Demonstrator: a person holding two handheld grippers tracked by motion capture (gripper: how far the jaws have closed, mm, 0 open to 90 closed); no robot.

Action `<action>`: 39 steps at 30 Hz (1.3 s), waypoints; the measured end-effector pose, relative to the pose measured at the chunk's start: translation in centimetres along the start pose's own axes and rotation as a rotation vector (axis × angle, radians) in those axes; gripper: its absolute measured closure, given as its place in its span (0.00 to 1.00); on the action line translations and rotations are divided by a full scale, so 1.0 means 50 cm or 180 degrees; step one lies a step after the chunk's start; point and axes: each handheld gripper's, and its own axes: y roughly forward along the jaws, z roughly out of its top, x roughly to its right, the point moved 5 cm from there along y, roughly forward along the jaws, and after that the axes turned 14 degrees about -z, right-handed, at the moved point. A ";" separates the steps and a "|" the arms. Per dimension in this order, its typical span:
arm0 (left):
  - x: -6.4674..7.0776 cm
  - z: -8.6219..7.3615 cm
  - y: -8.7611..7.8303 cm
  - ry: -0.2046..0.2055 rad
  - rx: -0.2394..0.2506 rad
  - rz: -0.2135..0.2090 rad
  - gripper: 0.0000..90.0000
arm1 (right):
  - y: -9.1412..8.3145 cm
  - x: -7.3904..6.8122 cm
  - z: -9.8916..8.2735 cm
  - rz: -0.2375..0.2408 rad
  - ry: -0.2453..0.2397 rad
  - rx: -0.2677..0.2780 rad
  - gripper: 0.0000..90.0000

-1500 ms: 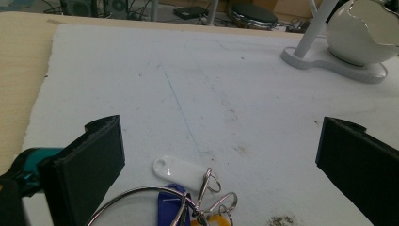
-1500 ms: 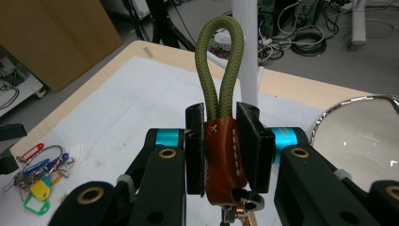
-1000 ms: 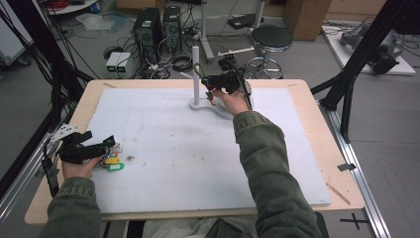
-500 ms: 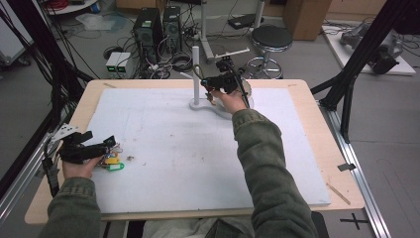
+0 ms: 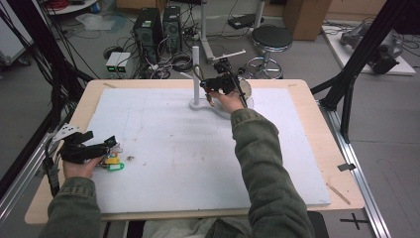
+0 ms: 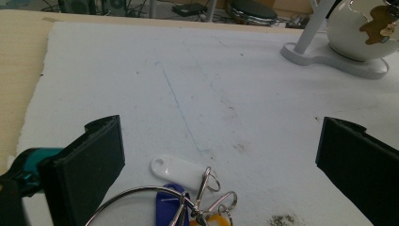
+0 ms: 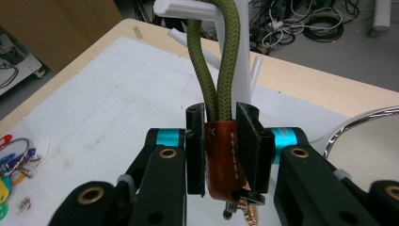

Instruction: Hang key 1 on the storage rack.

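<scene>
My right gripper [image 7: 223, 117] is shut on a brown leather fob [image 7: 221, 155], with metal key parts hanging below it. The fob's olive green cord loop [image 7: 219, 56] runs up over a white peg [image 7: 188, 8] of the white stand [image 5: 196, 74] at the table's far middle, where the right gripper [image 5: 208, 90] sits beside the post. My left gripper [image 6: 221, 129] stands open wide just above the mat at the near left. A bunch of keys on a ring, with a white tag [image 6: 181, 168] and a blue tag [image 6: 168, 207], lies between and just before its jaws; in the high view the left gripper [image 5: 110, 147] is over those keys [image 5: 113, 162].
A white foam mat [image 5: 198, 163] covers most of the wooden table [image 5: 317, 124]. A round white ball-like part [image 6: 355, 28] rests on the stand's base, and a chrome rim [image 7: 357, 132] shows at the right. Computers, cables and a stool stand on the floor beyond.
The right gripper has sunk a little beside the stand's post, still shut on the fob. The left hand has kept still by the keys.
</scene>
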 end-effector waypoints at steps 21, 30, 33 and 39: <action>0.001 0.001 -0.003 -0.0005 0.0010 -0.0002 0.02 | -0.099 0.025 -0.015 -0.0149 -0.0026 0.0050 0.01; 0.002 0.001 -0.003 -0.0006 0.0018 -0.0020 0.02 | -0.139 0.018 -0.026 -0.0181 -0.0052 0.0046 0.01; 0.003 0.002 -0.004 -0.0011 0.0025 -0.0020 0.02 | -0.147 0.022 -0.037 -0.0199 -0.0031 0.0035 0.01; 0.004 0.002 -0.004 -0.0010 0.0031 -0.0027 0.02 | -0.168 0.032 -0.058 -0.0238 -0.0036 0.0027 0.01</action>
